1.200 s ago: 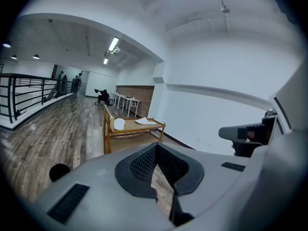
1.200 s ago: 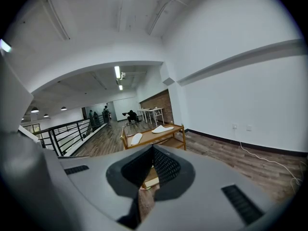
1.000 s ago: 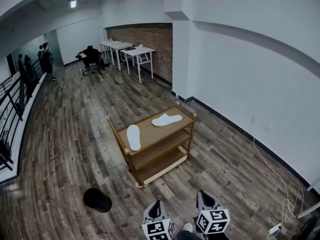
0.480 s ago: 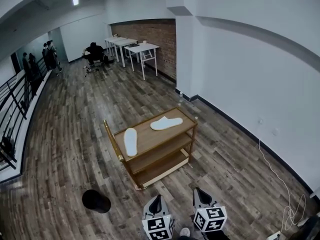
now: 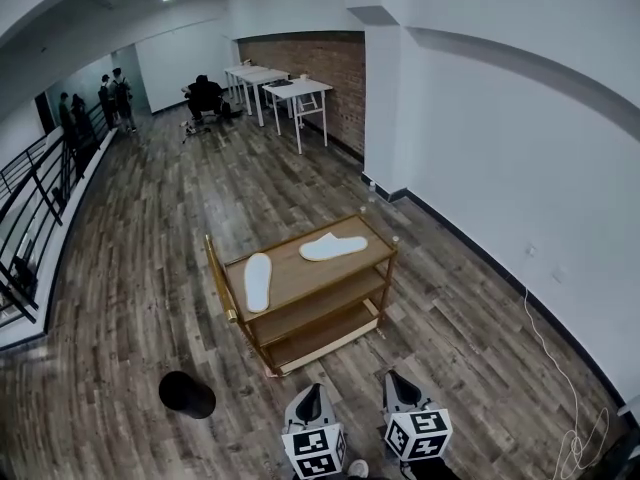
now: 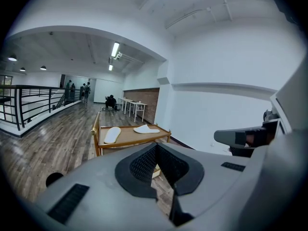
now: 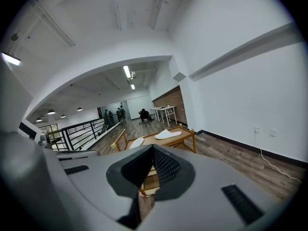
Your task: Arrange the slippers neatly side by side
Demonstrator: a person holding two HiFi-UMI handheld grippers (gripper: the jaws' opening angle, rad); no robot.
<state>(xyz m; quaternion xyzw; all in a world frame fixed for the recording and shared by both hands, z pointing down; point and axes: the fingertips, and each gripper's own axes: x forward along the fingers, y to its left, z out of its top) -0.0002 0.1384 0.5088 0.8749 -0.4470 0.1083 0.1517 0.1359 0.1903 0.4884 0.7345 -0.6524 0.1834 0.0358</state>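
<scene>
Two white slippers, flat, open-back, hotel type, both on the top shelf of the wooden cart (image 5: 300, 271).
- left slipper (image 5: 258, 282): just beside the cart's handle end, lying parallel to that short edge.
- right slipper (image 5: 333, 247): toward the far right corner, lying roughly along the far long edge.
- The two are well apart and roughly at right angles, so not side by side. From this height I can't tell which way up either one lies.

Cart has three tiers, a handle rail on its left end, and stands on the wood-plank floor. The top tier carries only the two slippers.

Tongs: both sit low near the person and well short of the cart.
- left tongs (image 5: 312, 400): pressed together at the tips, nothing pinched; the cart shows ahead of them in the left gripper view (image 6: 155, 146).
- right tongs (image 5: 397, 386): pressed together as well, nothing between them (image 7: 153, 148).

A black round object (image 5: 187, 395) is on the floor off the cart's near left corner; probably a stool or a bin, hard to say.
</scene>
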